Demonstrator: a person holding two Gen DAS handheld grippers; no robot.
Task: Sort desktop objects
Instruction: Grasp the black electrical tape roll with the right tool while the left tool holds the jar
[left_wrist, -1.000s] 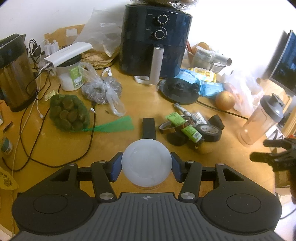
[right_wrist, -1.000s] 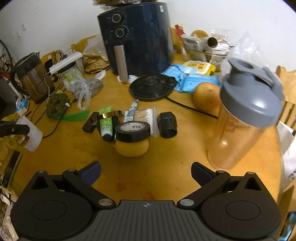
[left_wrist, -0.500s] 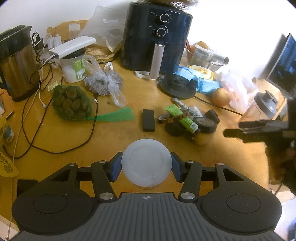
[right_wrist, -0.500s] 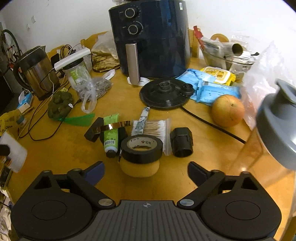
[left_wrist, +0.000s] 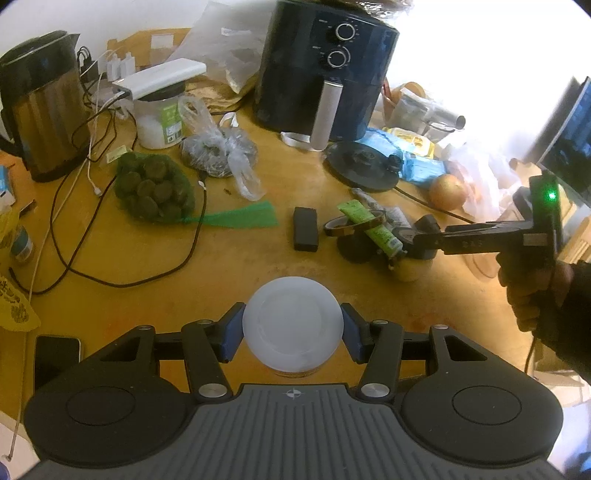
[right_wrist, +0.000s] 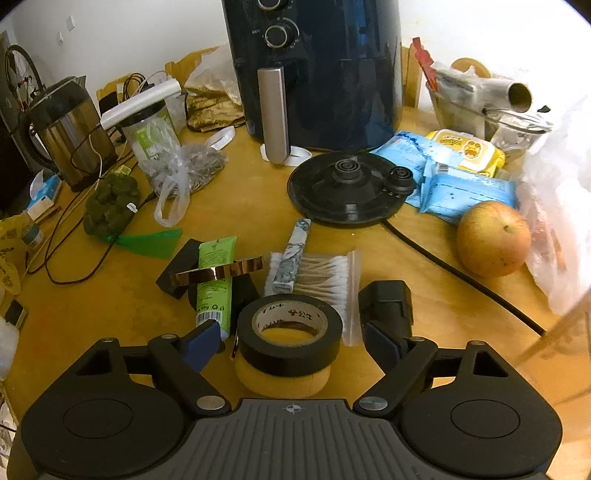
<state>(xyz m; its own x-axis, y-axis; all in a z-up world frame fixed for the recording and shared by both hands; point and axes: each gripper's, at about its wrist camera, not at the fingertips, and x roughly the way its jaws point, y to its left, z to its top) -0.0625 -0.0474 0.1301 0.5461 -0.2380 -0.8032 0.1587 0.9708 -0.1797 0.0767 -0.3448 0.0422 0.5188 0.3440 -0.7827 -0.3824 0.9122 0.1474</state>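
Note:
My left gripper (left_wrist: 291, 332) is shut on a round white-lidded jar (left_wrist: 291, 321), held above the wooden table (left_wrist: 229, 280). A black tape roll (right_wrist: 288, 328) lies on a yellow round block (right_wrist: 280, 382) and sits between the pads of my right gripper (right_wrist: 291, 343). Its jaws are closing, with small gaps left on both sides of the roll. In the left wrist view the right gripper (left_wrist: 423, 242) reaches in from the right, held by a hand (left_wrist: 532, 291). Beside the roll lie a green tube (right_wrist: 214, 280), a brown tape ring (right_wrist: 218, 273), a cotton swab pack (right_wrist: 325, 277) and a black adapter (right_wrist: 386, 302).
A dark air fryer (right_wrist: 314, 66) stands at the back, with a kettle base (right_wrist: 347, 188) and its cable in front. An apple (right_wrist: 493, 243) and wipe packs (right_wrist: 465, 184) lie to the right. At the left are a kettle (left_wrist: 40, 107), a green net bag (left_wrist: 153, 188), cables and a phone (left_wrist: 55, 354).
My right gripper came forward and down over the tape roll and its jaws narrowed; the shaker bottle left its view. The left gripper kept its grip on the jar.

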